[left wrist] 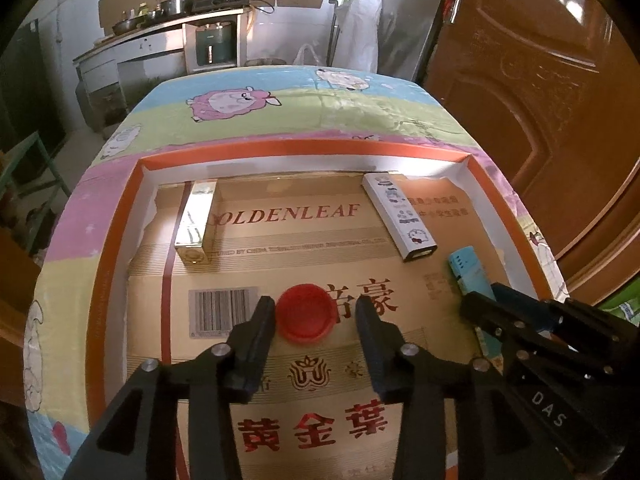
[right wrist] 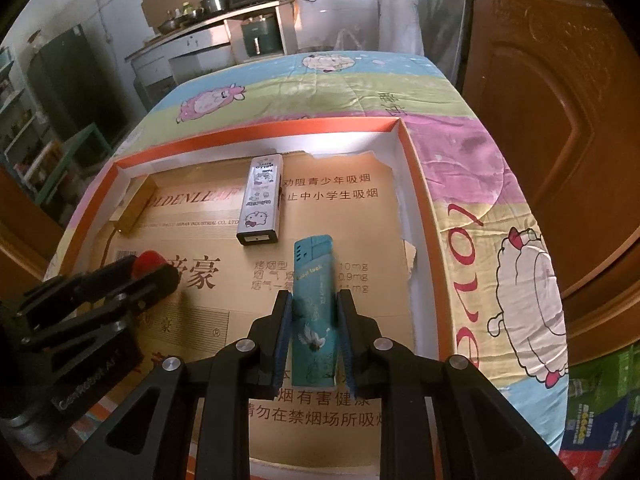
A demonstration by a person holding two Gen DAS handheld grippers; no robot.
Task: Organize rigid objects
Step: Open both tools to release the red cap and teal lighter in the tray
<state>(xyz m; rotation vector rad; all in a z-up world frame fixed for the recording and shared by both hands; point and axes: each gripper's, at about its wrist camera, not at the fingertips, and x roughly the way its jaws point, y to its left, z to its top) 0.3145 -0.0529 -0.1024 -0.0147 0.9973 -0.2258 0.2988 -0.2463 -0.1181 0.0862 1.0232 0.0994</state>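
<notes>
**Currently: two grips pending in the tray**

Right gripper (right wrist: 313, 320): narrow, pads flanking the teal lighter (right wrist: 314, 280) at tray right; contact uncertain. Risk: lighter skids or twists if squeezed off-centre.

Left gripper (left wrist: 316, 312): wide, straddling the red cap (left wrist: 306, 311), near centre. Risk: low cap pops out.

Writing: lighter "Good luck"; cardboard liner (left wrist: 304, 232) "GOLDENLEAF", "黄金葉"; white box (right wrist: 260, 200), Hello Kitty.

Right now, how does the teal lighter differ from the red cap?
The teal lighter is long and slim, while the red cap is round and flat. The lighter sits squeezed between the right gripper fingers; the cap lies between the left gripper fingers, which stand apart from it. Both are inside the orange-rimmed tray.
</notes>
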